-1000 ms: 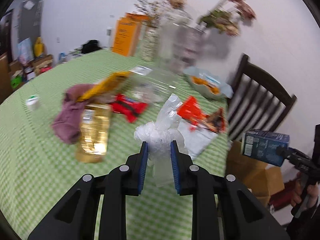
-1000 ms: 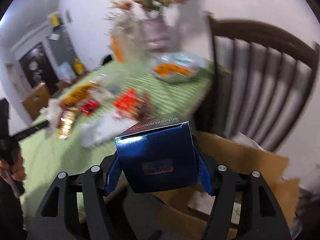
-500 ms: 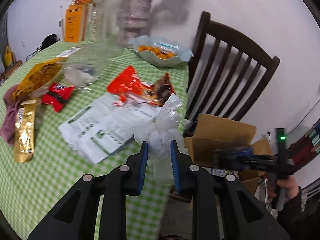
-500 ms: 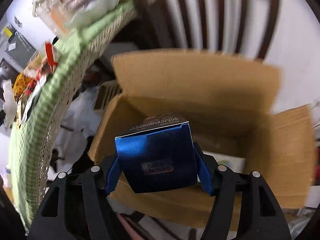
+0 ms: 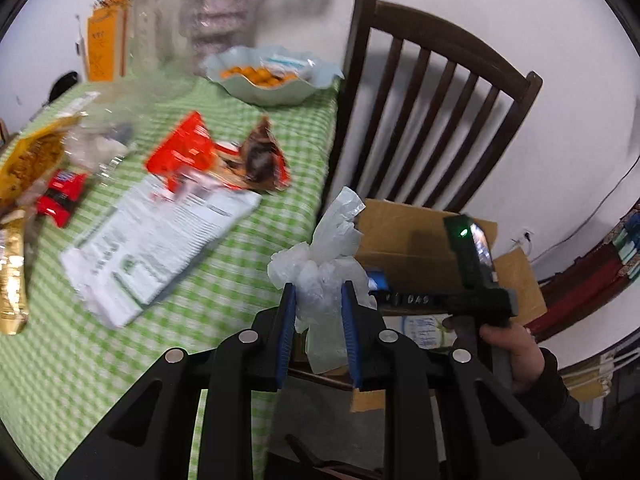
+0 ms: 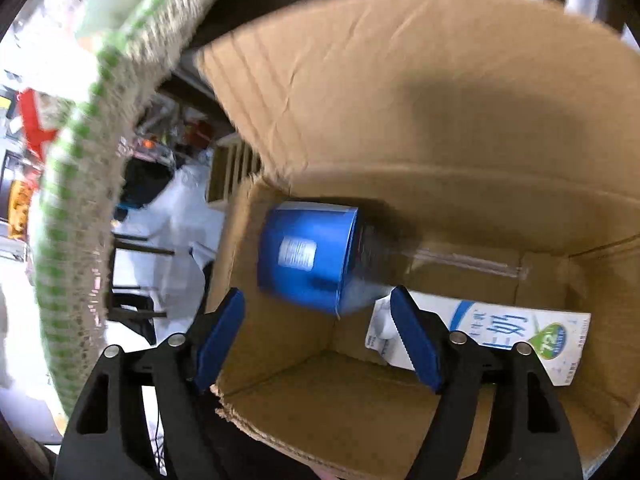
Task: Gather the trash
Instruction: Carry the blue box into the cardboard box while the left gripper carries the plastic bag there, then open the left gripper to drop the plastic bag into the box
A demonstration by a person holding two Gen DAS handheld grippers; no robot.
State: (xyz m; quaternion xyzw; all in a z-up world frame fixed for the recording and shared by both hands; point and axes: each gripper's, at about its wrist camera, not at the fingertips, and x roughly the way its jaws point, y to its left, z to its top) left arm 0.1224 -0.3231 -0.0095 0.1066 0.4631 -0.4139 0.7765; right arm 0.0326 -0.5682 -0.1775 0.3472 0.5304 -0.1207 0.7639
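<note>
Our left gripper clamps a crumpled clear plastic bag between its blue pads, just past the edge of the green checked tablecloth. Our right gripper points down into the open cardboard box, its jaws opening. The blue carton is clear of both pads, inside the box near a white milk carton.

Cardboard box mouth open above
</note>
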